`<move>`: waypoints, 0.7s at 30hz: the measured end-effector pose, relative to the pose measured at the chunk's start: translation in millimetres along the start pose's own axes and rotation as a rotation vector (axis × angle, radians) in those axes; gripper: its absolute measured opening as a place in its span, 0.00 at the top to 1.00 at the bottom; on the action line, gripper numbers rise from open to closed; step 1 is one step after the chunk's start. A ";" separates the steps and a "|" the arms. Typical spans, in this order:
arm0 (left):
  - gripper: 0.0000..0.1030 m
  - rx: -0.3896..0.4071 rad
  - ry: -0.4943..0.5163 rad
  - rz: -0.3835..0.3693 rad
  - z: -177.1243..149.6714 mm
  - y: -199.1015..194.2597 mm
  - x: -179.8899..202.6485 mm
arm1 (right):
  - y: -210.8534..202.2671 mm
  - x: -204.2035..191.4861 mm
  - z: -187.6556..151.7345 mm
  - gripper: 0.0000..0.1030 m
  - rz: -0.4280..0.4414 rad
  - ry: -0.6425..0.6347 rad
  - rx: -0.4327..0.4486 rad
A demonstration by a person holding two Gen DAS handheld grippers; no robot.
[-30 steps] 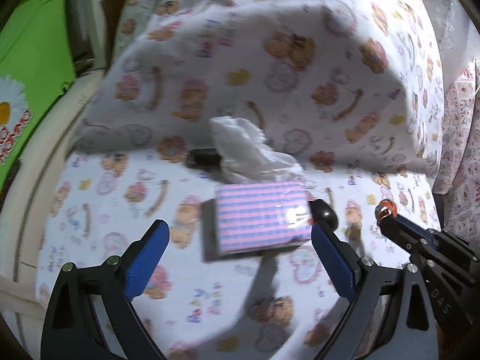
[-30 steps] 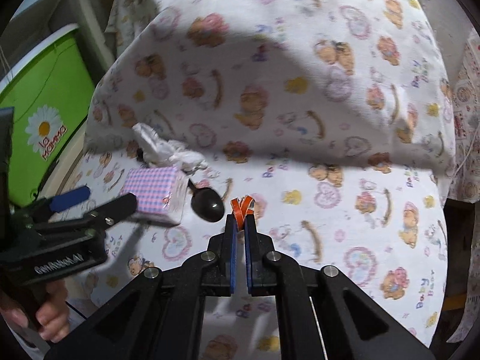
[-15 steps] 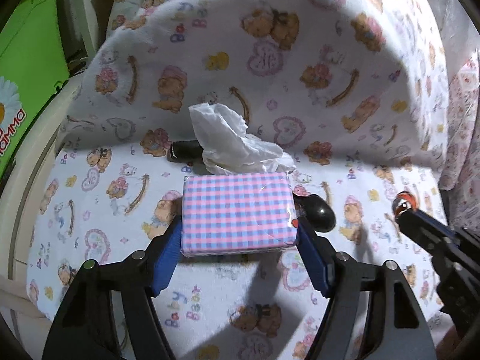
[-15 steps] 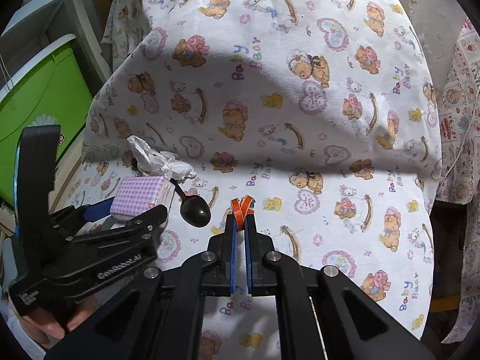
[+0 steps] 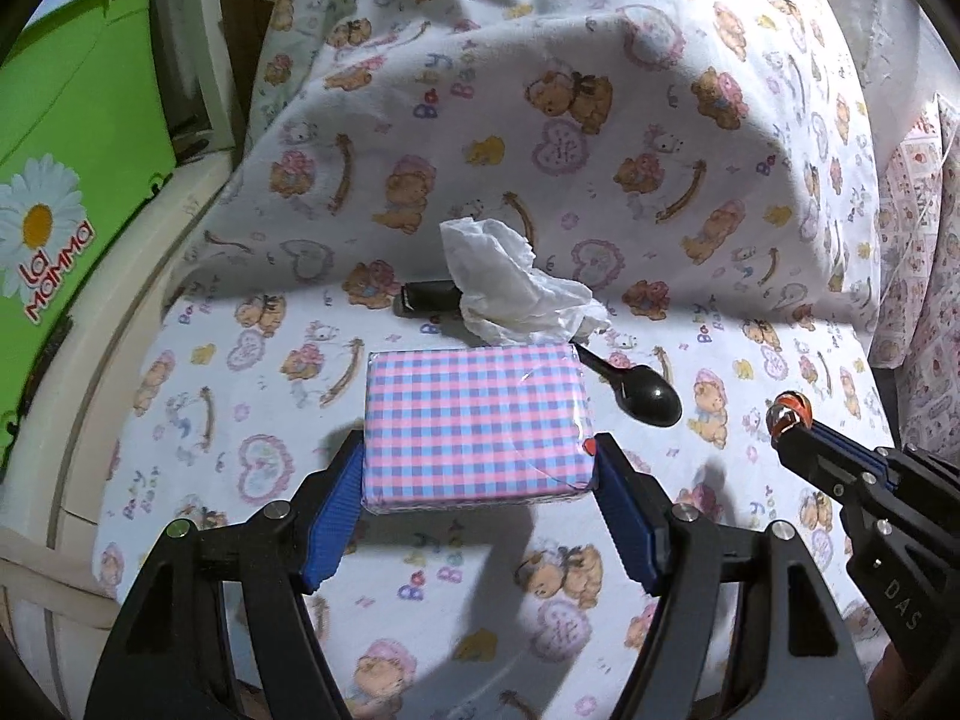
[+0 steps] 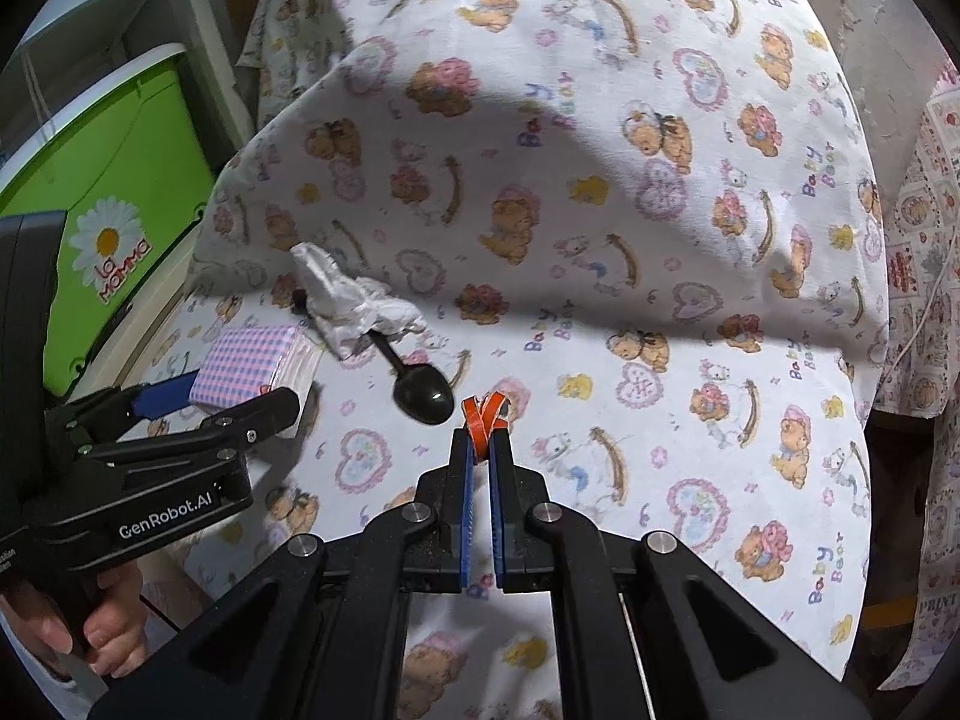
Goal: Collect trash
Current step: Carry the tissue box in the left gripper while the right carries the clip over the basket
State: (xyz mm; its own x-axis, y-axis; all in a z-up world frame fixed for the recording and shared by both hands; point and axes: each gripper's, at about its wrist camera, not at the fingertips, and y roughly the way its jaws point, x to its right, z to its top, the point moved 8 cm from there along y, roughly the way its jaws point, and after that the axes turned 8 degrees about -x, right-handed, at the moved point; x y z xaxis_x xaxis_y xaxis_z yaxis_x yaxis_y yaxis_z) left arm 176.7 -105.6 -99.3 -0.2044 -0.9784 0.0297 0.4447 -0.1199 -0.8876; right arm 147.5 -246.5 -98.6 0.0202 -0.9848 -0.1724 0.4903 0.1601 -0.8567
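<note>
Left wrist view put the checked packet (image 5: 477,423) squarely between my left gripper (image 5: 477,471)'s blue pads, which had just been closing and now pressed on its two short sides, the packet's near end seated between the tips and most of its length reaching ahead of them. I judged it a light, soft thing, a film-wrapped pack of tissues or napkins by its look: pink and blue gingham under a glossy skin that caught the light, with a small red mark at the corner by the right-hand pad. Such film is slippery and the contents give, so taking it across the narrow sides, as I had, seemed the sound hold, firm enough to dent it a little without crushing. Just beyond the packet's far edge lay a crumpled white tissue (image 5: 516,288), almost weightless and best pinched anywhere in its bulk, and under it a black plastic spoon (image 5: 645,399), bowl out to the right of my fingers, stiff and thin, to be taken by the handle. A dark tube-like piece (image 5: 429,298) showed at the tissue's left; I could not tell what it was. Off to the right, my right gripper (image 6: 480,441) was pressed together on an orange rubber band (image 6: 483,414), loops poking out past its tips. Everything sat on a teddy-bear print sheet (image 5: 660,120), with a green bin (image 5: 72,138) far to the left.
</note>
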 end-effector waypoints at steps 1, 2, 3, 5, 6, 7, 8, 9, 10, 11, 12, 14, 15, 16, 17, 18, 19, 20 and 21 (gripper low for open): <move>0.31 0.006 0.003 0.007 -1.9 -1.9 -1.8 | -1.4 -2.1 -2.2 0.94 0.006 -0.001 0.000; 0.31 0.009 0.004 0.010 -3.1 -3.5 -3.6 | -2.9 -3.6 -3.9 0.94 0.010 -0.003 0.001; 0.31 0.011 0.003 0.012 -5.2 -5.5 -5.1 | -4.7 -5.5 -5.5 0.94 0.013 -0.005 0.003; 0.31 0.011 -0.006 0.005 -9.8 -9.2 -8.4 | -9.7 -9.8 -9.2 0.94 0.024 -0.007 0.010; 0.31 0.011 -0.010 0.001 -12.2 -10.9 -9.3 | -11.5 -11.1 -10.0 0.94 0.028 -0.008 0.011; 0.31 0.012 -0.012 -0.001 -15.3 -13.0 -10.1 | -14.0 -13.8 -12.0 0.94 0.035 -0.010 0.014; 0.31 0.013 -0.011 -0.001 -18.8 -15.5 -10.4 | -15.8 -15.7 -13.6 0.94 0.038 -0.012 0.016; 0.31 0.015 -0.008 0.000 -22.8 -18.2 -10.7 | -17.9 -18.4 -15.6 0.94 0.041 -0.015 0.018; 0.31 0.017 -0.004 0.003 -25.8 -20.6 -10.7 | -20.3 -22.1 -18.1 0.94 0.047 -0.021 0.021; 0.31 0.020 0.001 0.005 -29.2 -23.8 -10.3 | -22.1 -25.1 -20.4 0.94 0.051 -0.027 0.023; 0.31 0.025 0.009 0.003 -33.2 -28.0 -10.1 | -23.9 -28.7 -23.2 0.94 0.052 -0.035 0.023; 0.31 0.038 0.017 0.006 -39.7 -35.3 -8.8 | -29.5 -36.2 -29.0 0.94 0.052 -0.051 0.029; 0.31 0.045 0.021 0.012 -45.1 -40.5 -10.3 | -32.4 -39.9 -31.6 0.94 0.058 -0.057 0.032; 0.31 0.048 0.023 0.015 -49.6 -44.0 -11.4 | -37.1 -44.6 -35.0 0.94 0.070 -0.064 0.034; 0.31 0.050 0.025 0.015 -55.6 -48.8 -13.5 | -41.0 -47.8 -37.5 0.94 0.076 -0.071 0.037; 0.31 0.047 0.025 0.016 -60.7 -52.9 -15.9 | -46.0 -51.9 -40.3 0.94 0.081 -0.081 0.042; 0.31 0.040 0.024 0.020 -66.6 -56.6 -18.7 | -52.3 -56.3 -44.5 0.94 0.086 -0.091 0.048; 0.31 0.030 0.024 0.024 -71.6 -59.6 -21.2 | -56.1 -59.8 -47.3 0.94 0.090 -0.100 0.048; 0.31 0.020 0.021 0.020 -76.4 -62.9 -23.5 | -60.4 -64.0 -51.3 0.94 0.093 -0.110 0.041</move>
State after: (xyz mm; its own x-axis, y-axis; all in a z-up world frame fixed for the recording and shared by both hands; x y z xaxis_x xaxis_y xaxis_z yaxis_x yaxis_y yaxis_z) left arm 86.9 -62.3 -79.3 -0.2128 -0.9771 0.0020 0.4667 -0.1035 -0.8784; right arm 71.9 -189.7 -60.8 0.1616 -0.9676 -0.1940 0.5172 0.2505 -0.8184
